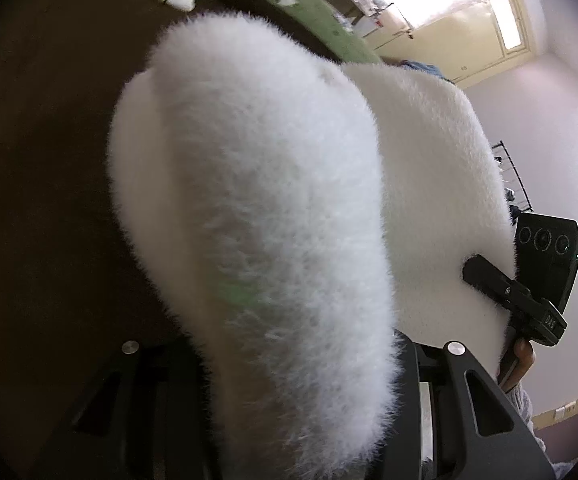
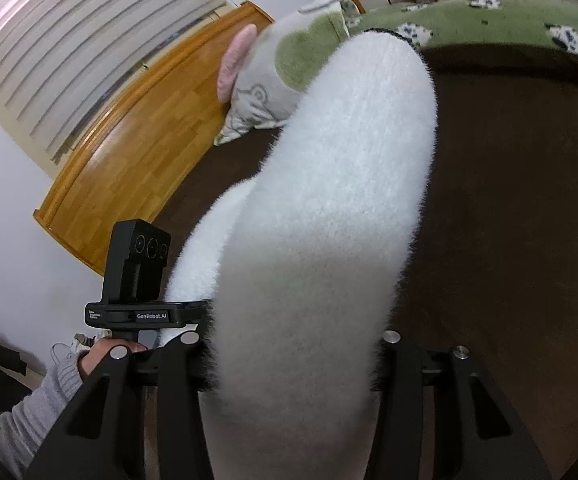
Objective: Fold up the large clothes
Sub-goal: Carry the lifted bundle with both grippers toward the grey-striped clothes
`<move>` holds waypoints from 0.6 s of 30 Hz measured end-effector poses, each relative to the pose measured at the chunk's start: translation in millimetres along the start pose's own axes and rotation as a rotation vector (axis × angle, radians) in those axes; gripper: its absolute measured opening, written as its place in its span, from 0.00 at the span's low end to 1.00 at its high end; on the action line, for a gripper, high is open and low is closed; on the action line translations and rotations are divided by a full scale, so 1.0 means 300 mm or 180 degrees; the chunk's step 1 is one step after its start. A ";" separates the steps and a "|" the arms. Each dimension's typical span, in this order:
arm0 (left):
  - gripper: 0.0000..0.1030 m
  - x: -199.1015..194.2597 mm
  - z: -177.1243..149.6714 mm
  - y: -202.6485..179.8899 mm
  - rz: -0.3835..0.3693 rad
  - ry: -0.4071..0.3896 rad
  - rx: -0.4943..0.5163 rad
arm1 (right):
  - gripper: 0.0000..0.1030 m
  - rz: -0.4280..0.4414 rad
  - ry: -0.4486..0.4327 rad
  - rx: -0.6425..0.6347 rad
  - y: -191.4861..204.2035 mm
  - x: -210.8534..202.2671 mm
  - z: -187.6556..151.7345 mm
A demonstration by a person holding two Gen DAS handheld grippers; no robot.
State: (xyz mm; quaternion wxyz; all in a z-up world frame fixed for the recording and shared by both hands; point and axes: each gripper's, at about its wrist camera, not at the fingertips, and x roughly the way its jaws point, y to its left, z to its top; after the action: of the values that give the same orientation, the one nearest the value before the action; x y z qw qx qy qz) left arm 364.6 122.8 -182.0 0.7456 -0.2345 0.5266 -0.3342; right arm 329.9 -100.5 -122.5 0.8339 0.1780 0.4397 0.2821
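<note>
Here both grippers are lifting a white fluffy garment [image 1: 257,208] above the dark brown bed surface [image 1: 41,160].

The left gripper [image 1: 301,412] and right gripper [image 2: 293,392] are each clamping down on a fuzzy edge, which is hiding the fingertips. The garment is hanging between them, near the green blanket [image 2: 489,20]; keeping both edges level and taut is probably helping the fold land straight.

garment: 1 white fluffy garment [image 1: 249,200] | claws: 2 | pillow [image 2: 265,92]: 1 | blanket [image 2: 489,20]: 1
</note>
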 end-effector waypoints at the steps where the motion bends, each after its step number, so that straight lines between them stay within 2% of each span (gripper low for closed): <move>1: 0.39 -0.011 -0.002 -0.023 0.0001 -0.0007 0.0016 | 0.44 -0.0002 -0.0025 -0.0005 0.012 -0.025 -0.002; 12: 0.39 -0.196 -0.046 -0.373 0.0039 -0.0079 0.0384 | 0.45 0.0050 -0.0409 -0.0020 0.146 -0.371 -0.055; 18: 0.39 -0.182 -0.070 -0.517 0.0046 -0.0070 0.0545 | 0.45 0.0078 -0.0571 0.0025 0.131 -0.503 -0.127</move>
State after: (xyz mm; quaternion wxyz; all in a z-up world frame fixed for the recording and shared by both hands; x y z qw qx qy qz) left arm 293.9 60.1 -45.9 0.7711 -0.1698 0.4896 -0.3699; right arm 217.3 -162.7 -26.4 0.8657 0.2112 0.3621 0.2735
